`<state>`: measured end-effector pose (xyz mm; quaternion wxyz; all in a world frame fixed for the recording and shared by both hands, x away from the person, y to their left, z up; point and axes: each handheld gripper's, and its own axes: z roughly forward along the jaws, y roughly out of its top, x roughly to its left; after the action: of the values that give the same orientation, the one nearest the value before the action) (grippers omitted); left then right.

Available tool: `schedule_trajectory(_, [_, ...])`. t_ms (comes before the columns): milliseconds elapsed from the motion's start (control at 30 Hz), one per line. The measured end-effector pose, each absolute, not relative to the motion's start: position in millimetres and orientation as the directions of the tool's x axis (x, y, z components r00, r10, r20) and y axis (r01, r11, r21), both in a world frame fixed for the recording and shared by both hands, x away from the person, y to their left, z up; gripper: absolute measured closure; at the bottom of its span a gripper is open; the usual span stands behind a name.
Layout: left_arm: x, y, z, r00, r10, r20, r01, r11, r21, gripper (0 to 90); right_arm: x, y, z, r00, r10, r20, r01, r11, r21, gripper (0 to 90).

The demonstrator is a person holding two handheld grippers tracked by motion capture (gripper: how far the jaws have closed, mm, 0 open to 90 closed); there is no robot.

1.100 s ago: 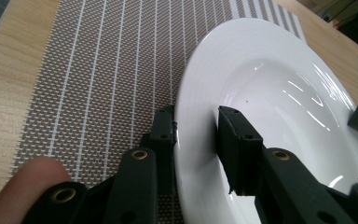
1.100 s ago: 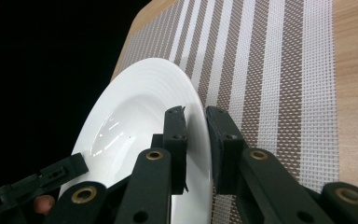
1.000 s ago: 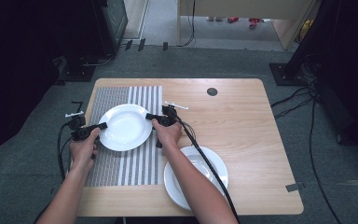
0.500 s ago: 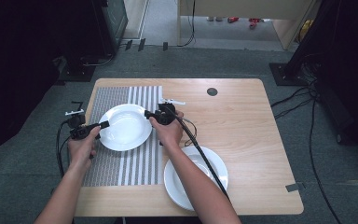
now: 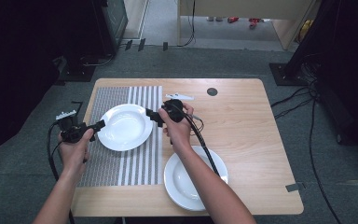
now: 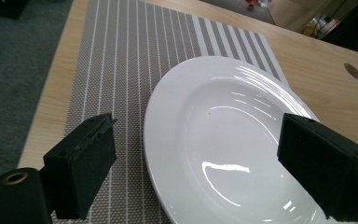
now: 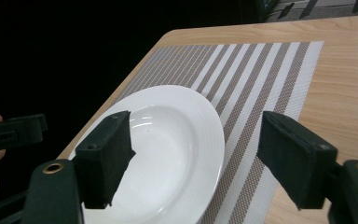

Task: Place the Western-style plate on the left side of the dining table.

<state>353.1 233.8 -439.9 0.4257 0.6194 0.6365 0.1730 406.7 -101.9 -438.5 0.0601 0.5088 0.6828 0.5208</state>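
Both hand-held grippers, left (image 5: 100, 124) and right (image 5: 150, 113), now gaping (plate (image 5: 123, 126) released).

- High view: fixed above my side of the wooden table (image 5: 242, 126), facing forward and down from far off; my forearms enter from the bottom edge.
- Left gripper view: rides on my left gripper (image 6: 196, 163), looking low and close along its parted jaws across the white plate (image 6: 223, 140) on the striped placemat (image 6: 121, 56).
- Right gripper view: rides on my right gripper (image 7: 200, 158), facing the opposite way, equally near.
- Shared region: all three views take in this plate (image 5: 123, 127) (image 7: 168, 149) and placemat (image 5: 126, 163) (image 7: 261, 74).
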Motion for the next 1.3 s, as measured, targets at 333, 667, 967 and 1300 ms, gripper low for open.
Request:
schedule_trajectory(333, [321.4,224.7,-429.3,0.176,0.934,-0.311,0.612,0.144,0.778,11.0,375.0,-126.2,-418.9,-0.519,0.744,0.420,0.600,-0.033,0.799,23.7])
schedule_trajectory(667, [290.8,213.6,-422.7,0.224,0.929,-0.296,0.581,0.116,0.805,11.0,346.3,-155.5,-405.0,-0.538,0.750,0.384,0.562,-0.020,0.827,23.7])
schedule_trajectory(967, [264.8,204.8,-424.7,0.245,0.927,-0.285,0.560,0.105,0.822,11.0,322.2,-188.4,-401.9,-0.528,0.771,0.355,0.533,-0.024,0.845,23.8])
schedule_trajectory(1300, [235.8,190.1,-434.4,0.262,0.926,-0.272,0.534,0.095,0.840,11.0,298.2,-229.1,-407.3,-0.494,0.793,0.357,0.526,-0.055,0.849,24.2])
